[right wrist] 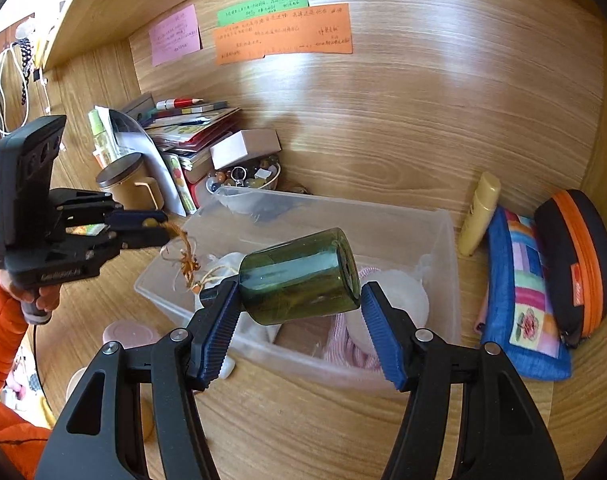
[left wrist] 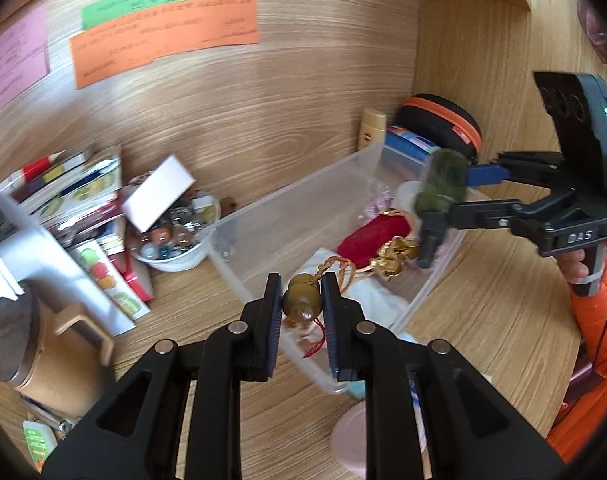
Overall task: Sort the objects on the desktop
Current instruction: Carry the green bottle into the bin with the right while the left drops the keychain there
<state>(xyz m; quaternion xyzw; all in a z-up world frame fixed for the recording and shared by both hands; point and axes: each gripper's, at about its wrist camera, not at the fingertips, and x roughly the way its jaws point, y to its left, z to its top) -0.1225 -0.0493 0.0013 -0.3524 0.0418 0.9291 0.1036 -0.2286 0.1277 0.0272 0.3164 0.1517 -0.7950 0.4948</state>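
Wooden desk [right wrist: 303, 420]: both claws angled down over clear bin [right wrist: 443, 240]

A home study nook: a wood-grain desk [right wrist: 303, 420] boxed in by matching panels, handwritten coloured notes [right wrist: 283, 32] stuck on the back wall, a heap of booklets and a pencil [right wrist: 191, 120], a lidded mug [right wrist: 127, 184], a bowl of beads [right wrist: 243, 178], zip pouches [right wrist: 527, 292]

The left gripper [left wrist: 302, 300] pinches a small brown gourd charm [left wrist: 301, 300] above the near rim of the clear plastic bin [left wrist: 271, 216]. To the right, the right gripper [left wrist: 439, 208] grips a dark green glass jar [left wrist: 441, 182] over the bin's far end.
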